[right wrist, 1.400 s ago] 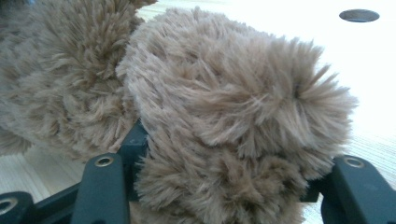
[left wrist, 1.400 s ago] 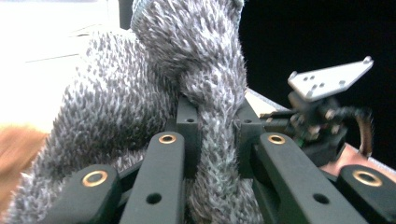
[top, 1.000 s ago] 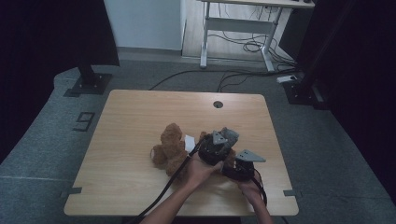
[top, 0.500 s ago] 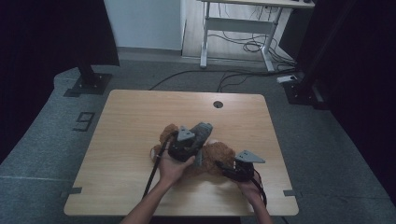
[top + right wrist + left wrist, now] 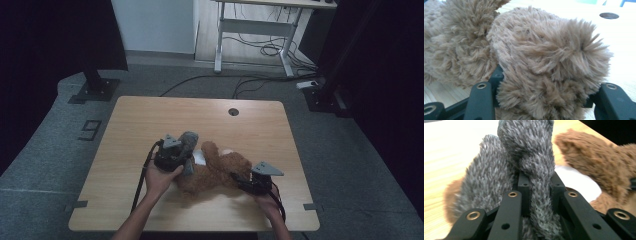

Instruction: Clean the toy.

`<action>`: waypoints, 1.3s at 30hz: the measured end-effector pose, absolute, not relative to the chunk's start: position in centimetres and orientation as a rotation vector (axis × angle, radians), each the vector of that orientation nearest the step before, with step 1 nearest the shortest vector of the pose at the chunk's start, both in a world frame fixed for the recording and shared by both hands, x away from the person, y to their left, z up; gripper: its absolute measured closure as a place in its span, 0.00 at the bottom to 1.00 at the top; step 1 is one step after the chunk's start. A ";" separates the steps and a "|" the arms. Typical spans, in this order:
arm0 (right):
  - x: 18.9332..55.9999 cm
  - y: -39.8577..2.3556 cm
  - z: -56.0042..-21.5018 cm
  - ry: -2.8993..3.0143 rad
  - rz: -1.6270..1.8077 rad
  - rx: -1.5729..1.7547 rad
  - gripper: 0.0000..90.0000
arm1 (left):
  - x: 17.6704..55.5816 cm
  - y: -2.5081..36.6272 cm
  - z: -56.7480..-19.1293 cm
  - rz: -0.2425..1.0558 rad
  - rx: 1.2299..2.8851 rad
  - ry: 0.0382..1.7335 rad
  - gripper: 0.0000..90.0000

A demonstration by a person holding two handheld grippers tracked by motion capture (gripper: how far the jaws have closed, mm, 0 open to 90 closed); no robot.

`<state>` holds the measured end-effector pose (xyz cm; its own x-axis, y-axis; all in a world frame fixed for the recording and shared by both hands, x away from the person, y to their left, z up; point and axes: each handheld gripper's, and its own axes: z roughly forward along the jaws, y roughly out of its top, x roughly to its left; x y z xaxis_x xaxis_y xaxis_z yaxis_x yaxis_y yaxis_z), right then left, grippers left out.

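A brown teddy bear lies on the wooden table, with a white patch at its left side. My left gripper is at the bear's left end, shut on a grey furry piece of cloth. In the left gripper view the grey cloth stands pinched between the jaws of the left gripper, with the bear behind it. My right gripper is at the bear's right end. The right gripper is shut on a rounded furry part of the bear.
A round cable hole sits near the table's far edge. On the floor beyond stand a black stand base at the left, another at the right, and a desk frame with cables.
My left gripper has travelled leftward across the bear, from beside the right gripper to the bear's left end, carrying the grey cloth. The right gripper has kept still on the bear.
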<state>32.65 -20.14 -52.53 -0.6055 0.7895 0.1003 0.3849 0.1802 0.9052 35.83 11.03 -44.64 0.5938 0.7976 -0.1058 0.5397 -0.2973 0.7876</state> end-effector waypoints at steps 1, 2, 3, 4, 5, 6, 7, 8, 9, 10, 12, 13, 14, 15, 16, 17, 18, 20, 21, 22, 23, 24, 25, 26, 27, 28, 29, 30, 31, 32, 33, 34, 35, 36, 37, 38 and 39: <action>32.6 -20.2 -52.6 2.070 1.409 1.100 0.46 | 35.7 10.3 -44.5 0.405 2.004 1.049 0.85; 32.6 -20.2 -52.7 2.068 1.413 1.098 0.46 | 35.6 9.7 -44.3 0.422 2.017 1.039 0.85; 32.6 -20.3 -52.7 2.068 1.416 1.101 0.46 | 35.5 9.3 -44.1 0.436 2.027 1.030 0.85; 32.6 -20.3 -52.7 2.067 1.416 1.101 0.46 | 35.4 8.8 -44.0 0.451 2.034 1.024 0.85; 32.5 -20.3 -52.7 2.066 1.415 1.100 0.46 | 35.3 8.1 -43.8 0.482 2.058 1.006 0.85; 32.5 -20.3 -52.7 2.066 1.414 1.101 0.46 | 35.1 7.5 -43.6 0.524 2.084 0.988 0.85; 32.5 -20.3 -52.7 2.064 1.413 1.101 0.46 | 34.9 6.8 -43.6 0.582 2.119 0.966 0.85; 32.5 -20.3 -52.7 2.065 1.411 1.100 0.46 | 34.7 6.4 -43.5 0.628 2.146 0.946 0.85; 32.5 -20.3 -52.7 2.065 1.411 1.100 0.46 | 34.5 5.7 -43.5 0.695 2.174 0.922 0.85; 32.5 -20.3 -52.7 2.065 1.411 1.101 0.46 | 34.4 5.4 -43.5 0.723 2.185 0.910 0.85; 32.5 -20.3 -52.7 2.065 1.410 1.101 0.46 | 34.0 4.6 -43.5 0.790 2.199 0.875 0.85; 32.5 -20.3 -52.7 2.068 1.407 1.101 0.46 | 33.8 4.2 -43.5 0.821 2.203 0.855 0.85; 32.6 -20.3 -52.7 2.069 1.407 1.103 0.46 | 33.7 4.0 -43.5 0.825 2.200 0.847 0.85; 32.6 -20.3 -52.7 2.069 1.407 1.103 0.46 | 33.6 3.8 -43.5 0.829 2.189 0.839 0.84; 32.6 -20.3 -52.7 2.069 1.407 1.105 0.46 | 33.6 3.7 -43.4 0.829 2.181 0.834 0.84; 32.6 -20.3 -52.7 2.068 1.408 1.106 0.46 | 33.5 3.7 -43.4 0.823 2.168 0.831 0.84; 32.6 -20.3 -52.7 2.067 1.411 1.108 0.46 | 33.5 3.7 -43.3 0.807 2.155 0.830 0.84; 32.6 -20.4 -52.7 2.067 1.414 1.111 0.46 | 33.6 4.3 -43.0 0.688 2.094 0.851 0.84; 32.6 -20.4 -52.7 2.067 1.415 1.112 0.46 | 33.7 4.7 -42.8 0.629 2.058 0.866 0.84; 32.6 -20.4 -52.7 2.067 1.417 1.112 0.46 | 33.7 5.0 -42.7 0.598 2.037 0.875 0.84; 32.6 -20.4 -52.7 2.068 1.418 1.112 0.46 | 33.8 5.4 -42.6 0.560 2.015 0.881 0.84; 32.6 -20.4 -52.7 2.069 1.417 1.113 0.46 | 33.8 5.6 -42.5 0.545 2.007 0.884 0.84; 32.6 -20.4 -52.7 2.070 1.418 1.114 0.46 | 33.7 5.7 -42.4 0.548 2.002 0.882 0.84; 32.6 -20.4 -52.7 2.070 1.419 1.115 0.46 | 33.7 5.8 -42.3 0.550 1.999 0.879 0.84; 32.6 -20.4 -52.7 2.069 1.422 1.116 0.46 | 33.6 5.8 -42.1 0.535 1.984 0.877 0.84; 32.6 -20.4 -52.7 2.070 1.422 1.117 0.46 | 33.5 5.9 -42.0 0.521 1.973 0.874 0.84; 32.7 -20.5 -52.7 2.070 1.423 1.118 0.46 | 33.2 5.8 -41.4 0.520 1.959 0.858 0.84; 32.7 -20.5 -52.7 2.071 1.423 1.119 0.46 | 33.0 5.7 -41.0 0.528 1.951 0.847 0.84; 32.7 -20.5 -52.7 2.071 1.424 1.119 0.46 | 32.8 5.6 -40.4 0.540 1.932 0.833 0.84; 32.7 -20.5 -52.7 2.073 1.423 1.120 0.46 | 32.6 5.6 -39.6 0.546 1.912 0.820 0.85; 32.7 -20.5 -52.7 2.070 1.424 1.119 0.46 | 32.4 5.5 -38.8 0.541 1.896 0.804 0.85; 32.7 -20.4 -52.7 2.068 1.425 1.120 0.46 | 32.2 5.3 -38.3 0.536 1.888 0.793 0.85; 32.7 -20.5 -52.7 2.070 1.423 1.119 0.46 | 31.9 4.8 -37.6 0.537 1.890 0.768 0.85; 32.7 -20.4 -52.7 2.067 1.423 1.119 0.46 | 31.7 4.3 -37.2 0.528 1.892 0.750 0.85; 32.7 -20.4 -52.7 2.067 1.423 1.120 0.46 | 31.6 3.6 -37.0 0.513 1.900 0.731 0.85; 32.7 -20.4 -52.7 2.069 1.422 1.120 0.46 | 31.5 2.9 -36.9 0.501 1.913 0.715 0.85; 32.7 -20.5 -52.7 2.069 1.421 1.117 0.46 | 31.6 2.2 -36.9 0.491 1.927 0.704 0.85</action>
<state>32.69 -20.46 -52.68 -0.6054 0.7876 0.1150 0.3901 0.1677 0.9054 31.58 2.15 -36.95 0.7495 0.6611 0.0352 0.2616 -0.3447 0.9015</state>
